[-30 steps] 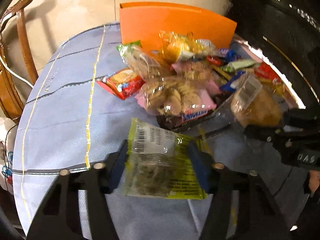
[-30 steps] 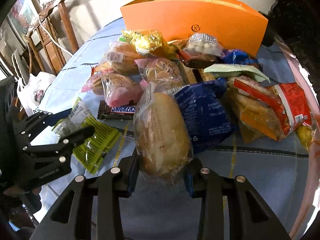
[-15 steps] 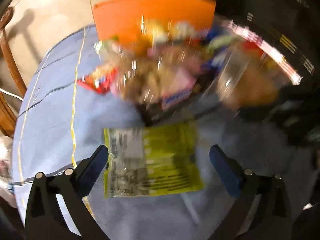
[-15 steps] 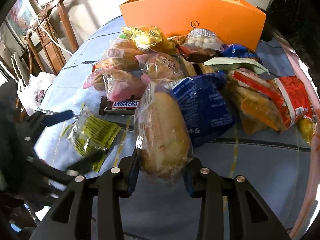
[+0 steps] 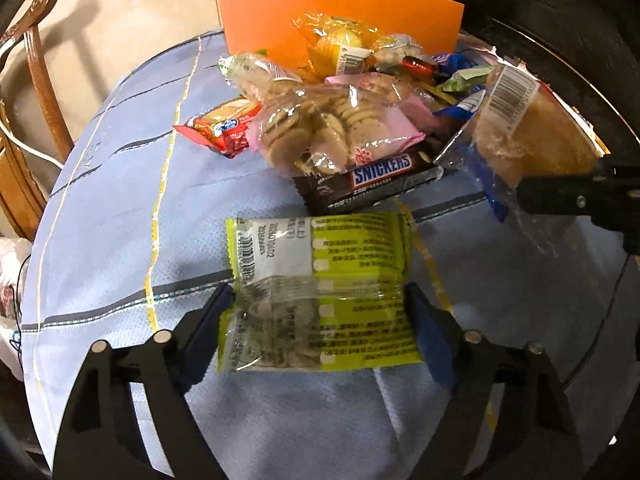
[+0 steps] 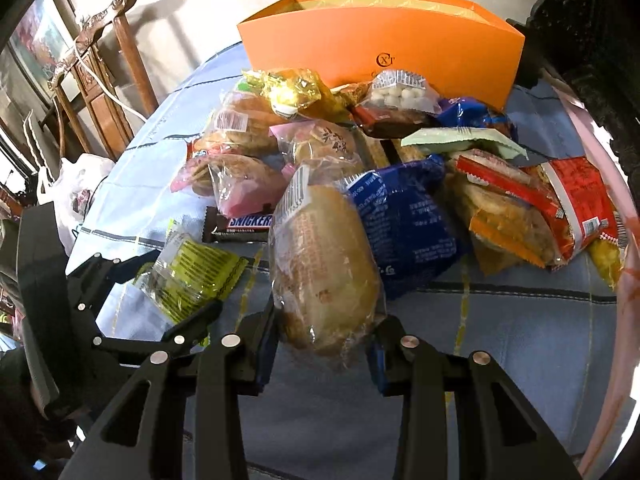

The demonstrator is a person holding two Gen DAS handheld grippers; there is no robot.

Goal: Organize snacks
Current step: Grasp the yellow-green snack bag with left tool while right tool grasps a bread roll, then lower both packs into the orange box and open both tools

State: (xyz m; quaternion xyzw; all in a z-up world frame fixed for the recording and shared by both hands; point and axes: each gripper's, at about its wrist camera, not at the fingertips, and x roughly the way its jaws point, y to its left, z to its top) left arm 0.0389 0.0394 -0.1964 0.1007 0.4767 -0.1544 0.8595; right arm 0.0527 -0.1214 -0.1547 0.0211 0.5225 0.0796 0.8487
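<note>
- The orange box (image 6: 380, 46) stands open-topped at the far side of the table (image 5: 120, 208), a stiff, smooth-walled card container; nothing can be seen inside it from either view.
- The snack pile (image 6: 360, 152) lies in front of the box on the pale blue woven tablecloth: crinkled foil and clear plastic wrappers, a glossy brown Snickers bar (image 5: 368, 180) at its near edge.
- The left gripper (image 5: 320, 320) has its blue pads against both short edges of the yellow-green packet (image 5: 320, 280), a flat film pouch with a clear window, lying just before the Snickers bar.
- The right gripper (image 6: 324, 344) pinches the bread bag (image 6: 324, 264), a plump oval loaf in clear crinkly plastic, raised beside a blue packet (image 6: 404, 216).
</note>
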